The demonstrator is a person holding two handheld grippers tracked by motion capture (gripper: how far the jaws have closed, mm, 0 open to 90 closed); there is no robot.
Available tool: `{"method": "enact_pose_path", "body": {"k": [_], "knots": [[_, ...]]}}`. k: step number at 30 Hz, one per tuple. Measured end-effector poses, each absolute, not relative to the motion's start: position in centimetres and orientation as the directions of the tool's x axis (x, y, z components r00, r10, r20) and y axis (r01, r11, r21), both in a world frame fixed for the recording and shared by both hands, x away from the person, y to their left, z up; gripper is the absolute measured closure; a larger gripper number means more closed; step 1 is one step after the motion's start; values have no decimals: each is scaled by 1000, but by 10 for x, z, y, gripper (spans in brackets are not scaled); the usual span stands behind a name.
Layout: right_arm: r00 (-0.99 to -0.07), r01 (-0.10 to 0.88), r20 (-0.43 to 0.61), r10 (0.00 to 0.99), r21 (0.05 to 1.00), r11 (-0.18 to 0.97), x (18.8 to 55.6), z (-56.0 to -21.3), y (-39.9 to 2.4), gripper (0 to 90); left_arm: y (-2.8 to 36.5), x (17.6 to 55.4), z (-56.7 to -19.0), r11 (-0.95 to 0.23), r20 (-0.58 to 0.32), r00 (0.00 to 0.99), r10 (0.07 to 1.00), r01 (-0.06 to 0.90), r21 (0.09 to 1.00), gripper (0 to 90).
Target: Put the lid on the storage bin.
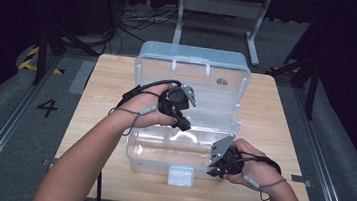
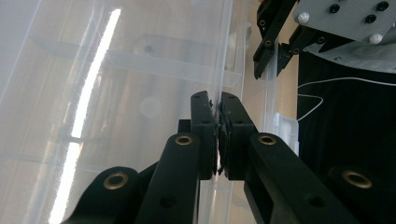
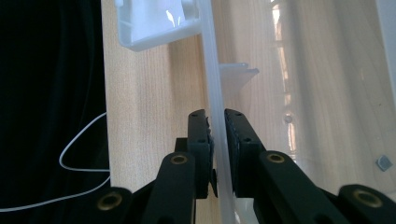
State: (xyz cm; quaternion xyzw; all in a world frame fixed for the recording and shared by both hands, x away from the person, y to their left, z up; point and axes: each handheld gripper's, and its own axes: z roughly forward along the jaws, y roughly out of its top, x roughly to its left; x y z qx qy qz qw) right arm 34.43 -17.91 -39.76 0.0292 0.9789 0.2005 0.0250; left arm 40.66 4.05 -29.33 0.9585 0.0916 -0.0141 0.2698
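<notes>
Much of the clear plastic box (image 1: 183, 131) is hard to read: its see-through walls blend with the wood under them, and glare streaks run across the left gripper view. In the high view the left tool's (image 1: 184, 125) tips are hidden behind the person's hand and the box wall, and the right tool's (image 1: 213, 172) tips sit under its grey plate.

The box lies at the centre of the frame on the desk (image 1: 275, 115), its long axis running left to right. Its lid (image 1: 192, 67) is swung open and stands toward the top of the frame, handle uppermost; a white latch (image 1: 180, 175) hangs at the lower wall, facing the person.

In the left gripper view the left tool (image 2: 217, 119) is clamped on a thin clear inner wall of the box, the jaws pressed nearly together. In the right gripper view the right tool (image 3: 215, 128) is clamped on the box's lower rim, the wall running straight up between its jaws, with the latch (image 3: 159, 23) at upper left.

A white cable (image 3: 79, 158) lies against the dark floor at lower left there. Table legs and black cables sit beyond the desk at the top of the high view.
</notes>
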Motion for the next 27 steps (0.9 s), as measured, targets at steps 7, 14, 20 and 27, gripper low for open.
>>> {"method": "enact_pose_path", "body": {"k": [7,14,20,27], "knots": [[-997,53,-38,74,394,918,344,-397,-179,814,40,405,-295,-839,-84,983,163,183,512,858],[-996,53,-40,75,397,916,344,-397,-180,814,40,405,-295,-838,-90,982,164,187,514,857],[-995,63,-44,90,422,904,343,-390,-184,827,40,405,-296,-838,-93,982,162,187,513,859],[-995,45,-61,81,446,894,342,-386,-186,830,39,404,-296,-844,-91,984,155,180,506,861]]}}
